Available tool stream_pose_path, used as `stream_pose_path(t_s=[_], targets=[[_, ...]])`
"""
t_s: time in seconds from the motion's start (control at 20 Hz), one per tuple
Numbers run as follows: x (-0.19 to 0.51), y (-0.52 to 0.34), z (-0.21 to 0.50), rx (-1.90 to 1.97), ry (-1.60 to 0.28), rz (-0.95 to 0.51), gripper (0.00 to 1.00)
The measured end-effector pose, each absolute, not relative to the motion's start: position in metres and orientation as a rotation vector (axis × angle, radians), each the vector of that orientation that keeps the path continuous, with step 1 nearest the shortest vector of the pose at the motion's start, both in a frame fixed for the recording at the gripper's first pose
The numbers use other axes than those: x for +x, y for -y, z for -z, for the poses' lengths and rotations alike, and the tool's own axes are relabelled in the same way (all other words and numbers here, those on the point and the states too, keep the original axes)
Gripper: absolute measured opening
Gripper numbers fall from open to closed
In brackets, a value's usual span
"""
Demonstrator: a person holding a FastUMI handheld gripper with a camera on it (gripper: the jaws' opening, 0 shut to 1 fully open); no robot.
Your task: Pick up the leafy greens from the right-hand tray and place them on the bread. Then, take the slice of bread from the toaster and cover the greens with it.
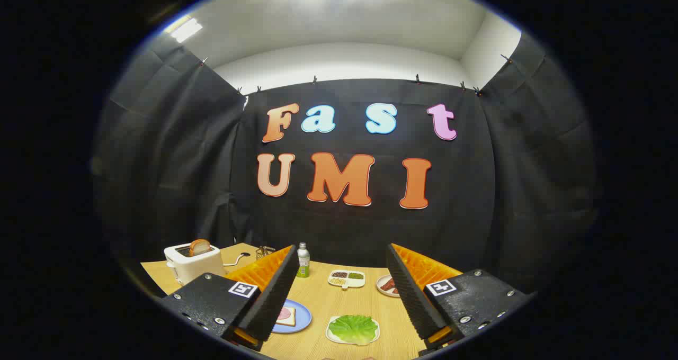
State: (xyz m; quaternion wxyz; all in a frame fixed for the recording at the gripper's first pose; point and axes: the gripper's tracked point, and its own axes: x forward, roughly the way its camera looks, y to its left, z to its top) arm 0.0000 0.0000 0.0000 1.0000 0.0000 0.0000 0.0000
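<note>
Greens (353,327) on tray (332,336), jaws apart

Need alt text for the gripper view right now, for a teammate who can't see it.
The gripper hangs open above a wooden table, holding nothing, its jaws spread wide. Between them lie leafy greens on a white tray; bread sits on a blue plate beside them, and a toaster holds another slice.
</note>
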Motion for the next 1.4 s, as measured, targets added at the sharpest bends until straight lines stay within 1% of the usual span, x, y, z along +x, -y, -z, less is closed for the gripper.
stream_pose_path(t_s=[0.75, 1.15, 1.4], targets=[[0.012, -0.009, -0.005, 0.016, 0.001, -0.037, 1.00], [0.022, -0.011, 0.007, 0.029, -0.038, -0.056, 1.00], [0.029, -0.010, 0.027, 0.058, -0.106, -0.077, 1.00]])
